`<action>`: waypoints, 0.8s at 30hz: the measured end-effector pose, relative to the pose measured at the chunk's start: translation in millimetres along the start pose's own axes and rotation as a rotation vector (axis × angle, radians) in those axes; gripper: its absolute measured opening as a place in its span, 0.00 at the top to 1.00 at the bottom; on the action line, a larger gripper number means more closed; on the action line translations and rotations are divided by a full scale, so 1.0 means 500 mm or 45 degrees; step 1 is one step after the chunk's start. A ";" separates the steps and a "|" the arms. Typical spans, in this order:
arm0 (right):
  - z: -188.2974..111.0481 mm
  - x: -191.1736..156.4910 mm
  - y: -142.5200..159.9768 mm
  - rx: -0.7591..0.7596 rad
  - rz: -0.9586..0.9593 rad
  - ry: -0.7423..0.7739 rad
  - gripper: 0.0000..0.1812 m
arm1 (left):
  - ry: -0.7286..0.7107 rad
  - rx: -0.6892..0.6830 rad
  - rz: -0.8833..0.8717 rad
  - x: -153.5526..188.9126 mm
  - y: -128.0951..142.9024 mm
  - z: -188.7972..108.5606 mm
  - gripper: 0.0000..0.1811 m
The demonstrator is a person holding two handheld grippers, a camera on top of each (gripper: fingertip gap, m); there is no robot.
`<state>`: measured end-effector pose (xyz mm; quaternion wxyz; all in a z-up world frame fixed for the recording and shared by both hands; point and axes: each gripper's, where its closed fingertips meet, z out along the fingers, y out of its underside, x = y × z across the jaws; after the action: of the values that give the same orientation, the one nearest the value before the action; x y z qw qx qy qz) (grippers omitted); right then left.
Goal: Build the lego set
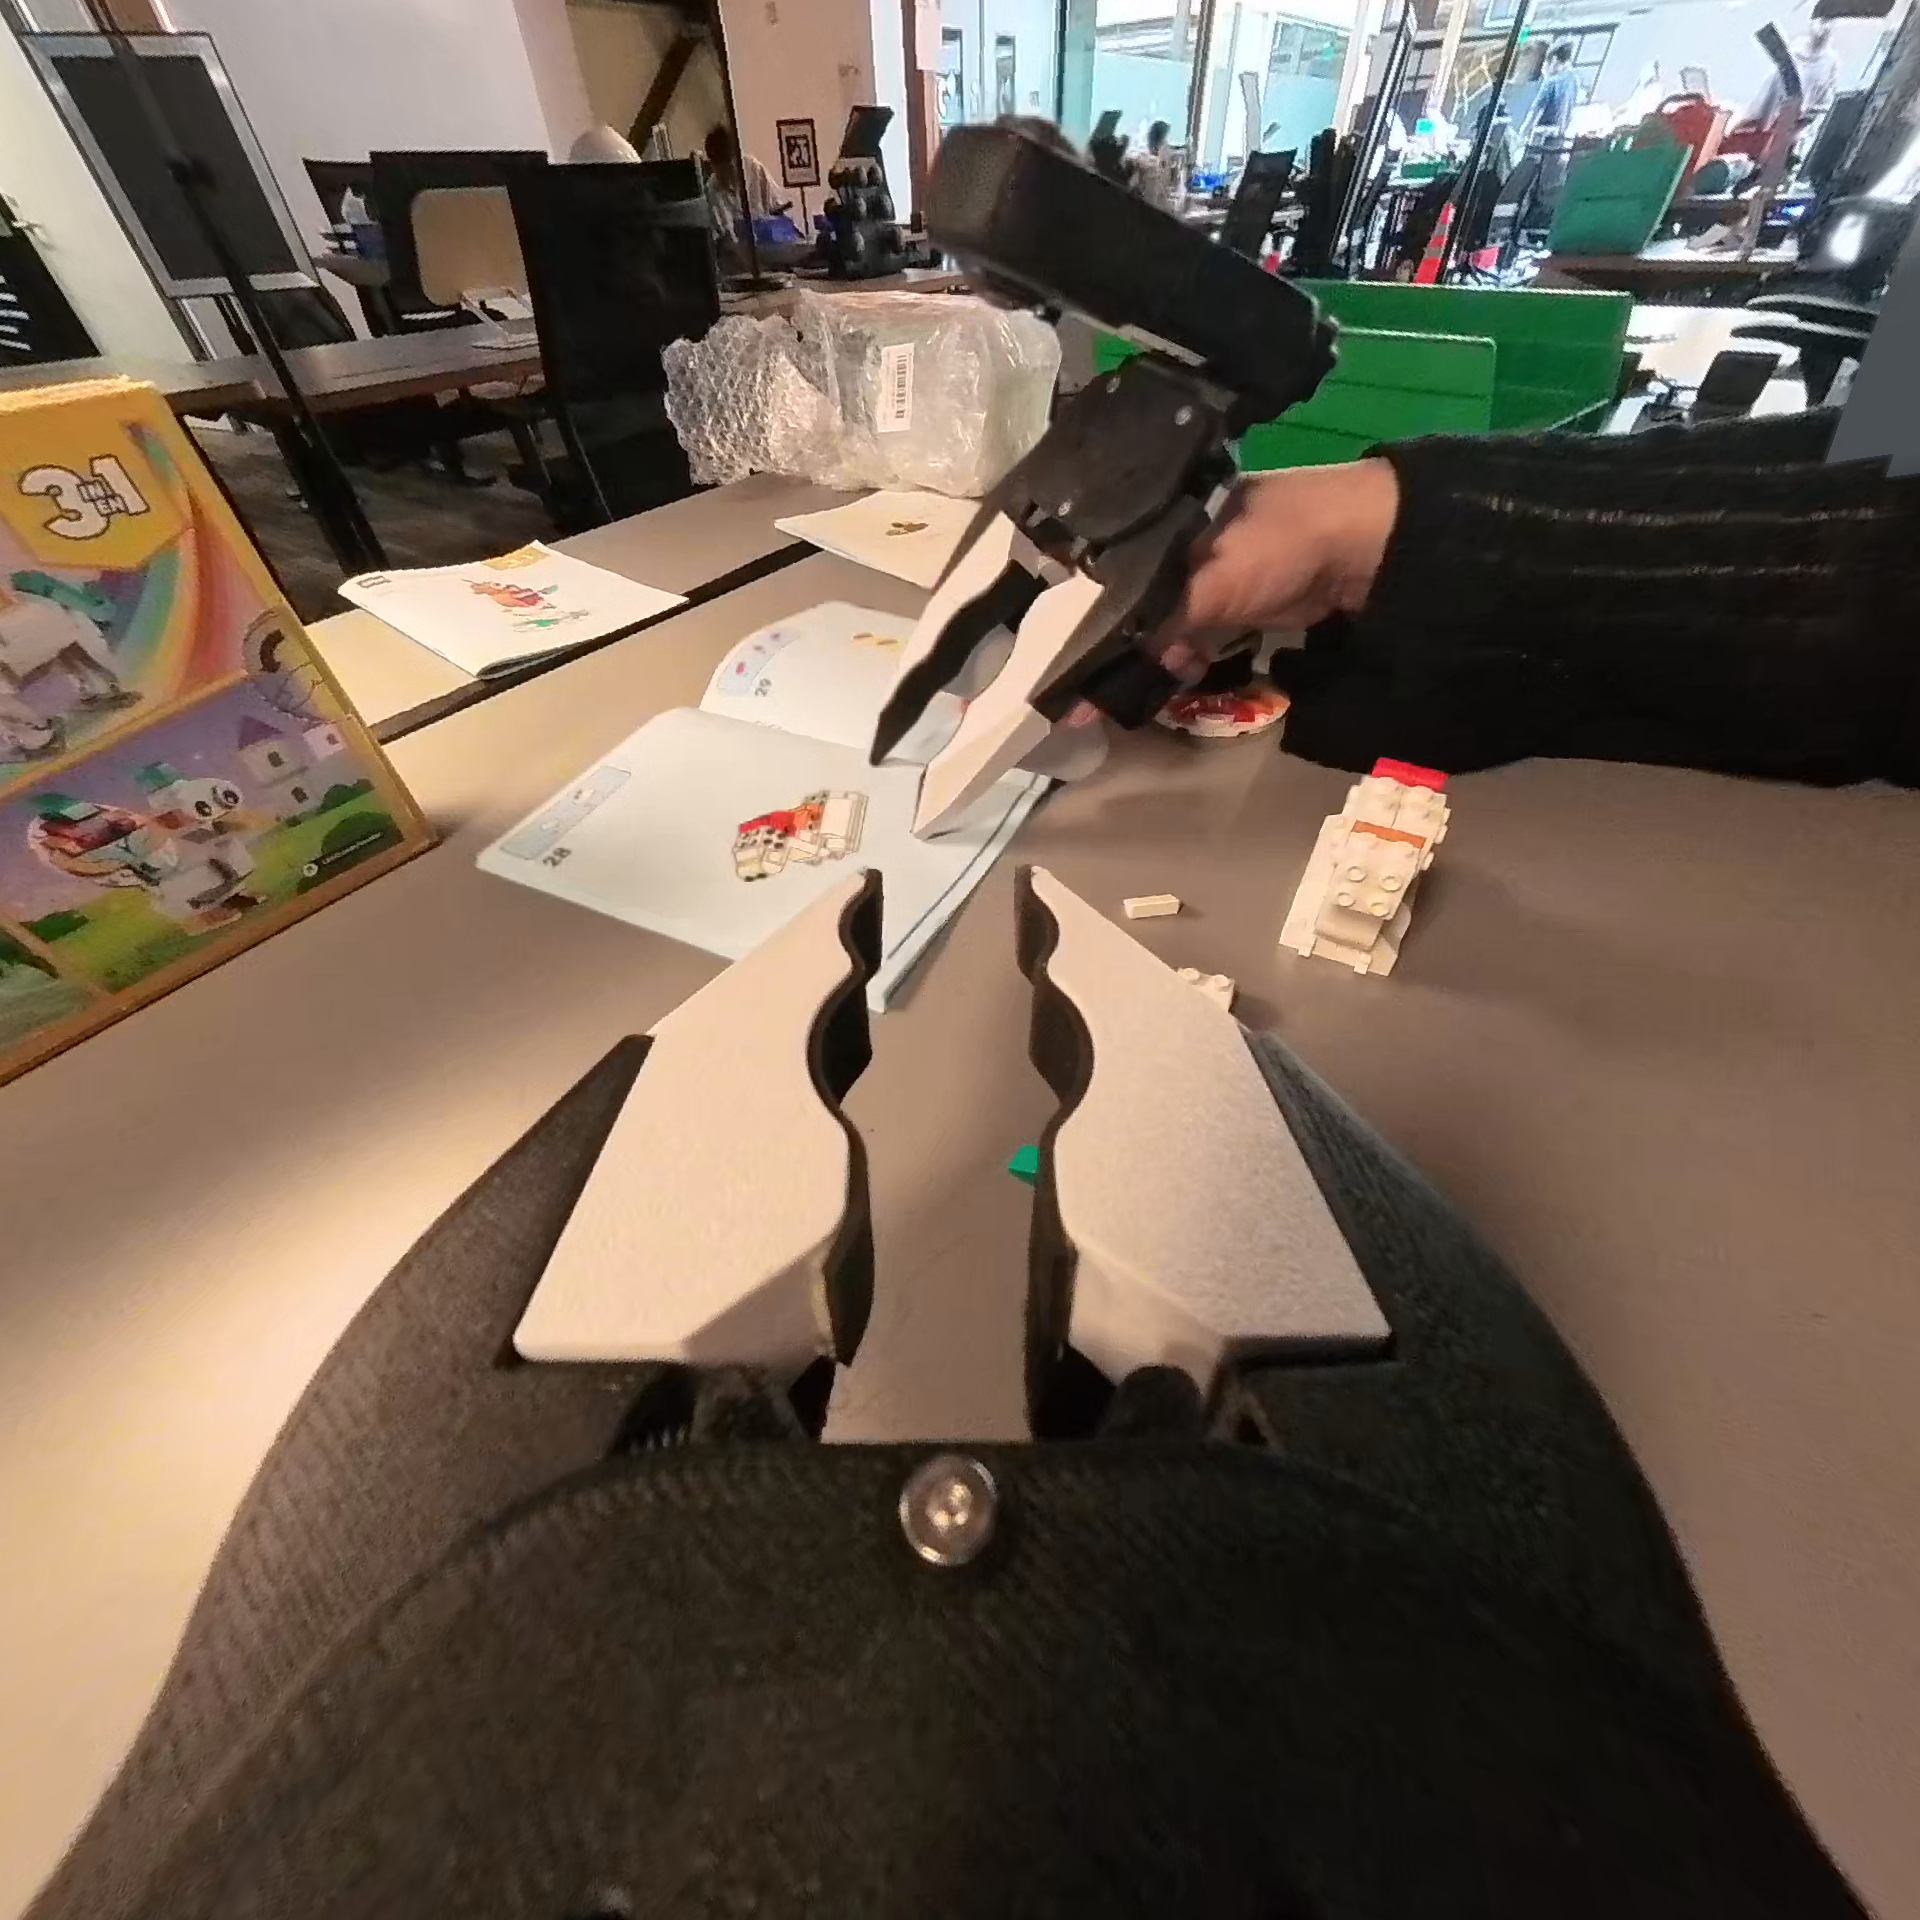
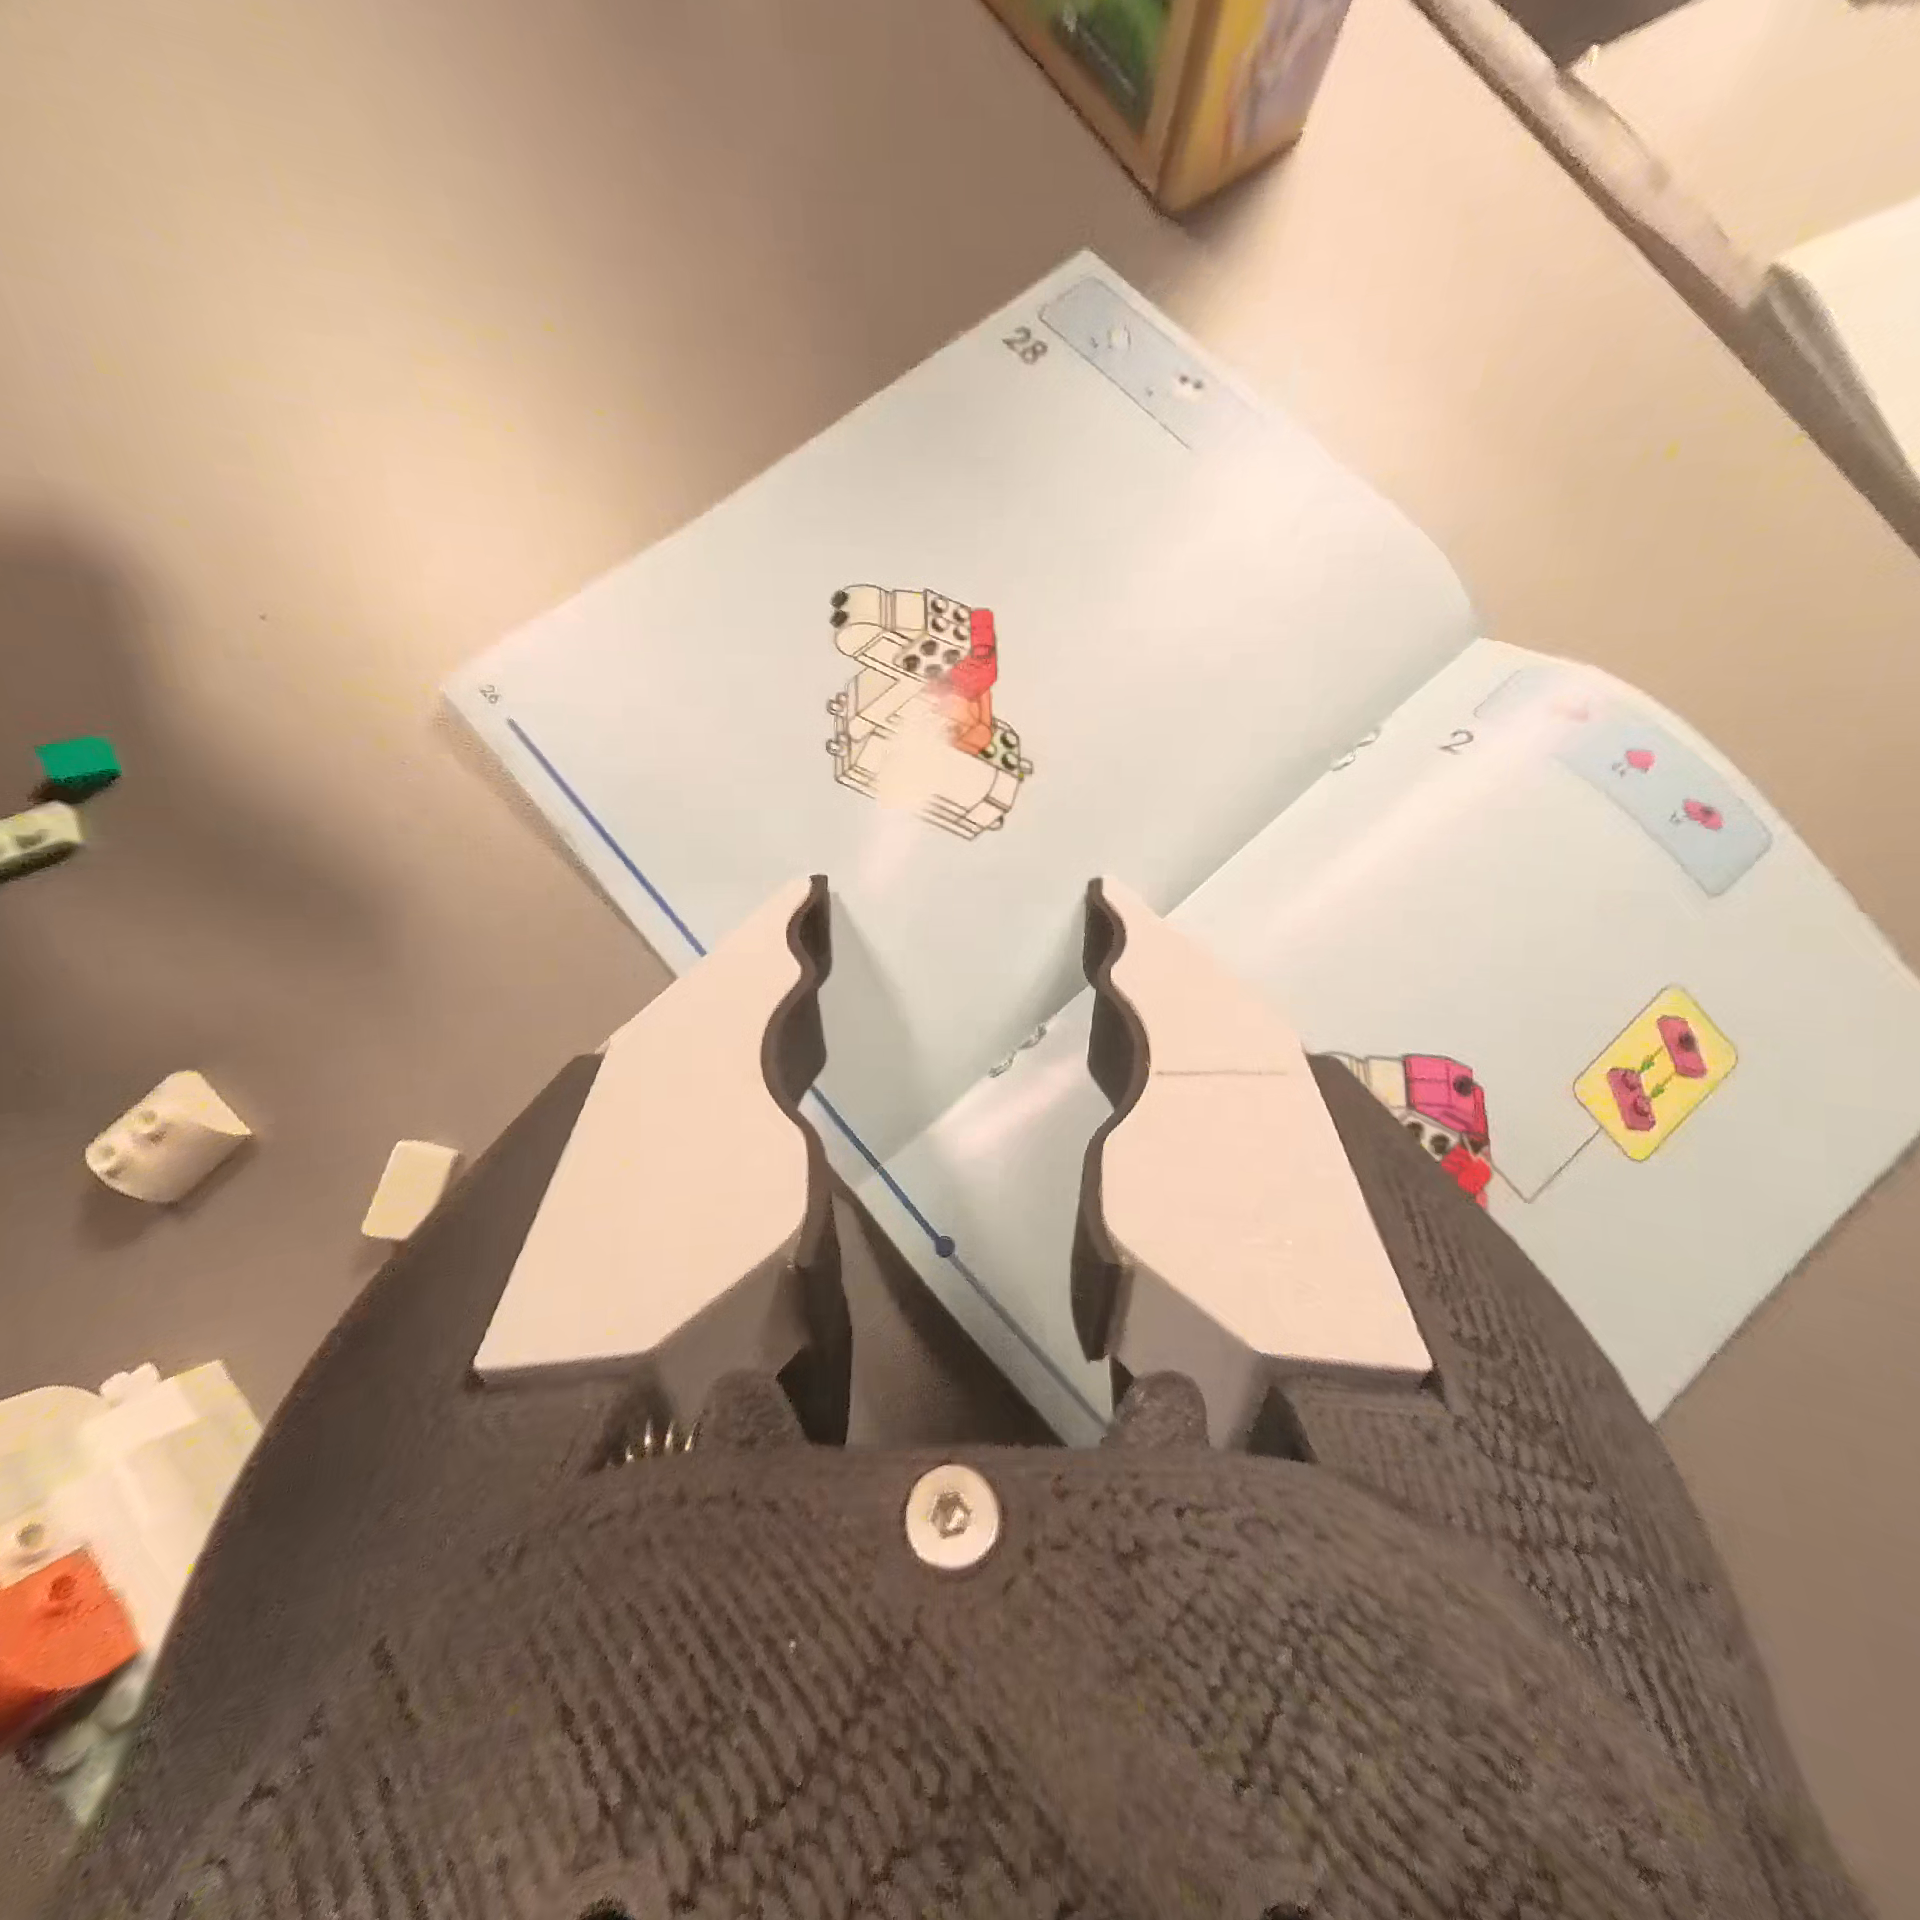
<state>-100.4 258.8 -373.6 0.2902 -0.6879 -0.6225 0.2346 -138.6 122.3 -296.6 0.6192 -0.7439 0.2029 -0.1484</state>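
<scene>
Bubble-wrapped parcel (image 1: 883, 400) at table's far edge; black chairs (image 1: 613, 301), green bins (image 1: 1455, 353) behind.

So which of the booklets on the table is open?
The light blue instruction booklet under the right gripper lies open, showing a brick drawing. The two white booklets farther back are closed.

Glossy paper booklet (image 2: 1039, 665); matt table (image 2: 312, 364).

At lower centre the left gripper (image 1: 948, 894) holds its jaws apart and empty over the table (image 1: 312, 1195), while the right gripper (image 1: 906, 779) points down at the open instruction booklet (image 1: 665, 831), the white lego build (image 1: 1361, 873) at right.
</scene>
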 end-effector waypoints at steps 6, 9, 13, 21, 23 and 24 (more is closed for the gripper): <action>-0.032 0.016 0.036 -0.020 0.092 0.069 0.73 | 0.012 -0.021 0.071 0.017 0.003 0.002 0.87; -0.052 0.013 0.056 -0.017 0.117 0.083 0.73 | 0.010 -0.023 0.106 0.023 0.002 0.002 0.87; -0.075 -0.002 0.079 -0.025 0.122 0.087 0.73 | 0.021 -0.006 0.110 0.030 -0.004 0.001 0.87; -0.093 -0.025 0.095 0.034 0.117 0.090 0.73 | 0.033 0.008 0.102 0.035 -0.007 0.000 0.88; -0.096 -0.030 0.098 0.039 0.105 0.084 0.73 | 0.056 -0.019 0.082 0.041 -0.002 0.002 0.86; -0.098 -0.032 0.099 0.042 0.096 0.080 0.73 | 0.066 -0.025 0.079 0.044 -0.001 0.002 0.85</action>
<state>-33.3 235.1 -373.1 0.3120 -0.7129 -0.5829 0.2337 -118.9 112.7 -296.9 0.6108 -0.7391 0.2434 -0.1465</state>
